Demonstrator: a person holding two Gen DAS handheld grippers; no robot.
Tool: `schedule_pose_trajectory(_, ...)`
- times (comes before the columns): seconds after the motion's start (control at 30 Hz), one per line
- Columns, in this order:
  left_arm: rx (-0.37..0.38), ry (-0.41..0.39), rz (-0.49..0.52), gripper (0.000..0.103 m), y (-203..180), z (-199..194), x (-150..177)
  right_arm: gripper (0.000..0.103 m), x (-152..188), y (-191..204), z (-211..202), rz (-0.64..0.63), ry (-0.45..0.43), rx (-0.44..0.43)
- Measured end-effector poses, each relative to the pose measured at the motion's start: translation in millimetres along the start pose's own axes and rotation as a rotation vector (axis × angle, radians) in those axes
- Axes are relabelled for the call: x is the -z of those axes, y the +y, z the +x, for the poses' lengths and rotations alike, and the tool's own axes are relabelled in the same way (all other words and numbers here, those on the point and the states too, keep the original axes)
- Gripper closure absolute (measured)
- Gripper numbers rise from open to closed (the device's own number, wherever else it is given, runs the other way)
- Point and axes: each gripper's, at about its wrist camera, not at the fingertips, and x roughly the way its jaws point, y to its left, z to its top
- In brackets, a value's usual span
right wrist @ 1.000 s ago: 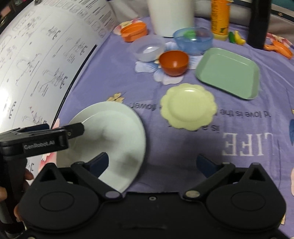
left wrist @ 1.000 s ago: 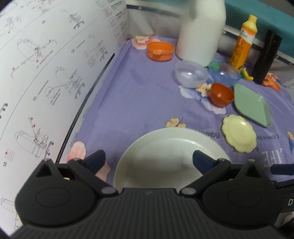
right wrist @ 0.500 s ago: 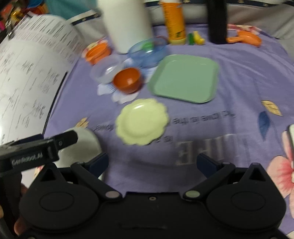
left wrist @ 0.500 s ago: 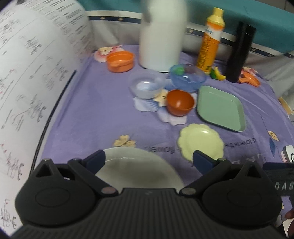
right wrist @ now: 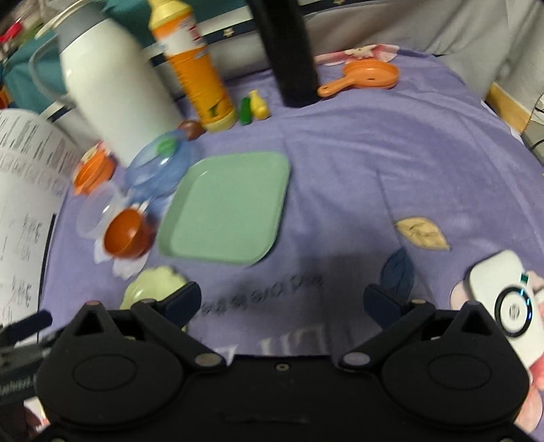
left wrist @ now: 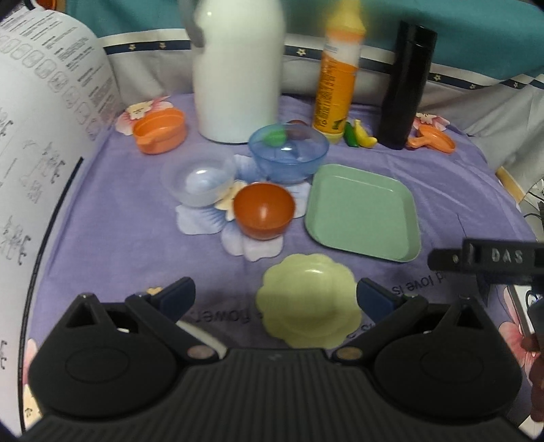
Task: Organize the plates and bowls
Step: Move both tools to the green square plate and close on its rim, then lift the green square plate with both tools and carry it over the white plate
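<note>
Both grippers, left (left wrist: 274, 295) and right (right wrist: 282, 299), are wide open and hold nothing. The yellow plate (left wrist: 309, 311) sits just below the green plate (left wrist: 361, 211). Grab its rim gently and keep it flat.

Soft, even indoor light falls on the purple cloth (left wrist: 136, 217); shadows are faint, with one dim patch on the cloth ahead of the right gripper (right wrist: 282, 299); small highlights glint in the blue bowl (left wrist: 289, 153) and the brown bowl (left wrist: 263, 214). The right wrist view is smeared by motion, the white flask (right wrist: 115, 85) and orange bottle (right wrist: 197, 68) streaked and the cloth's lettering unreadable; the left wrist view is steadier, though the bottle's top (left wrist: 343, 20) is blurred. Fisheye bending curves the paper sheet (left wrist: 34, 136) and darkens the corners.
</note>
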Motion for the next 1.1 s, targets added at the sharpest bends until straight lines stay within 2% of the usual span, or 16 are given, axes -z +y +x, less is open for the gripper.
schedule_pose_trajectory(0.2, 0.016, 0.012, 0.015, 0.000, -9.9, 15.0, -5.4, 0.010, -18.5, -2.9, 24.6, -0.001, -0.009, -0.001)
schedule_pose_trajectory(0.37, 0.036, 0.023, 0.017, 0.000, -18.4, 25.4, -11.1, 0.038, -22.7, 6.5, 43.6, -0.020, -0.010, 0.006)
schedule_pose_trajectory(0.43, 0.042, 0.022, 0.025, 0.000, -24.0, 28.3, -14.1, 0.059, -24.8, 6.5, 52.3, -0.026, 0.000, 0.001)
schedule_pose_trajectory(0.47, 0.045, 0.022, 0.029, 0.000, -26.5, 29.6, -15.4, 0.062, -25.1, 6.5, 53.9, -0.035, -0.011, 0.004)
schedule_pose_trajectory(0.53, 0.051, 0.022, 0.037, 0.000, -32.9, 32.6, -18.2, 0.075, -26.6, 5.8, 54.7, -0.054, -0.020, -0.001)
schedule_pose_trajectory(0.6, 0.061, 0.026, 0.039, 0.000, -39.3, 37.0, -22.4, 0.080, -27.4, 2.1, 52.6, -0.065, -0.030, 0.008)
schedule_pose_trajectory(0.83, 0.097, 0.033, 0.059, 0.001, -70.3, 55.1, -34.0, 0.083, -30.1, -30.4, 44.1, -0.039, -0.040, 0.035)
schedule_pose_trajectory(1.1, 0.110, 0.075, 0.100, 0.019, -93.6, 82.5, -39.2, 0.083, -27.6, -60.9, 33.7, -0.003, -0.036, 0.045)
